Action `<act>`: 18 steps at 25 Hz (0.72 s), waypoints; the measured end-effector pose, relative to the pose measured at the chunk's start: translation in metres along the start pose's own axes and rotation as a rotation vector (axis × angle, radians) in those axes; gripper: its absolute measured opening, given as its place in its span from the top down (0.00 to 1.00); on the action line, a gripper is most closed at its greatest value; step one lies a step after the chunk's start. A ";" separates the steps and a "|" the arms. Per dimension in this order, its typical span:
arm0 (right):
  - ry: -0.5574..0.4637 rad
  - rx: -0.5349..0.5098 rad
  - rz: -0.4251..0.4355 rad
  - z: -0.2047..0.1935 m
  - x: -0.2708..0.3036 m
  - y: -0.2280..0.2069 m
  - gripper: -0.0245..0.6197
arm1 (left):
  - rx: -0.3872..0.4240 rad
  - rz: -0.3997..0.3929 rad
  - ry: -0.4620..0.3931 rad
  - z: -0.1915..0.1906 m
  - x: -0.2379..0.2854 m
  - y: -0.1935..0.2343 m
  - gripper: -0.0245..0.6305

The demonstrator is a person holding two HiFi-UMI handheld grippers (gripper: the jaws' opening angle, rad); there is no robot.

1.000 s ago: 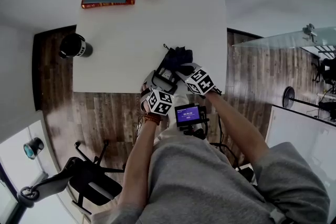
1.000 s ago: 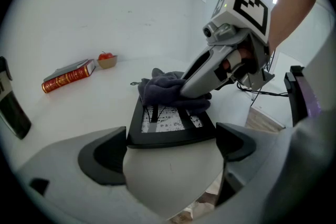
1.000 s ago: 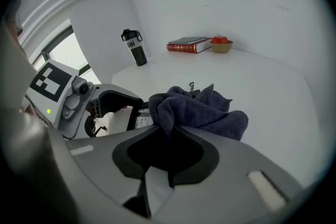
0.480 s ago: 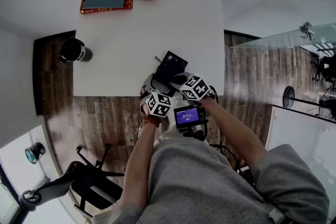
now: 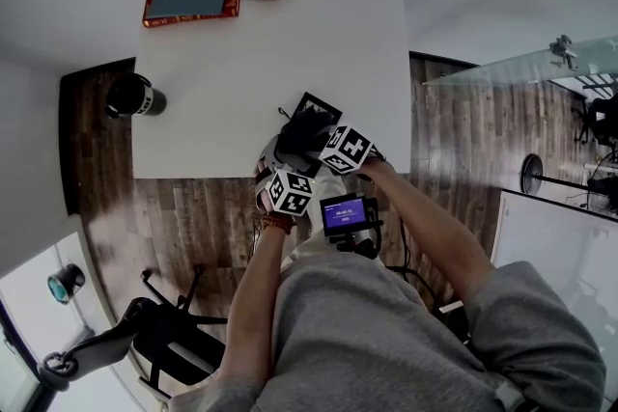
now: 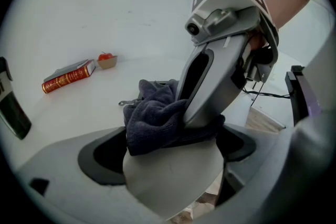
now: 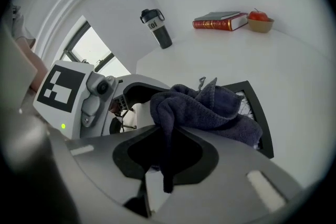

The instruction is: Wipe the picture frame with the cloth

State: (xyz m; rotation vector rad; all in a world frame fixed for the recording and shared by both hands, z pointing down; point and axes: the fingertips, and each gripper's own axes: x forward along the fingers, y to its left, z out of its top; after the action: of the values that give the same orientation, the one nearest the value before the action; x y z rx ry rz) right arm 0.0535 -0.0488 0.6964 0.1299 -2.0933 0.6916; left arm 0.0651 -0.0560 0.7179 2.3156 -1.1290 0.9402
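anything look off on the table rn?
Nothing spilled or broken. The black picture frame lies flat, turned askew to the white table's edges. The dark cloth sits bunched on it, not spread. The right tongs, which have just been closing, pinch one fold.

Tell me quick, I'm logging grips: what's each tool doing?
Left tool: cannot be told whether open or shut.
Right tool: jaws have just been closing, pinched on the cloth.
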 end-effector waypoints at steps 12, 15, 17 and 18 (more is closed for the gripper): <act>-0.015 -0.026 -0.013 0.021 0.011 -0.001 0.85 | -0.001 0.005 -0.003 0.000 -0.001 0.000 0.14; -0.092 -0.043 0.038 0.027 -0.003 0.004 0.85 | -0.003 0.004 -0.003 0.000 -0.001 -0.002 0.14; -0.190 -0.057 0.013 0.041 -0.029 -0.005 0.85 | 0.000 0.003 -0.004 0.001 -0.001 -0.002 0.14; -0.239 -0.064 -0.037 0.049 -0.044 -0.017 0.85 | 0.001 0.002 -0.005 0.002 -0.001 -0.002 0.14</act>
State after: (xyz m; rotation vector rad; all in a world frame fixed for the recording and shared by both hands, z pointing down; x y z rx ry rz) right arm 0.0497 -0.0961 0.6471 0.2245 -2.3328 0.6107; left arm 0.0668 -0.0551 0.7159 2.3192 -1.1334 0.9371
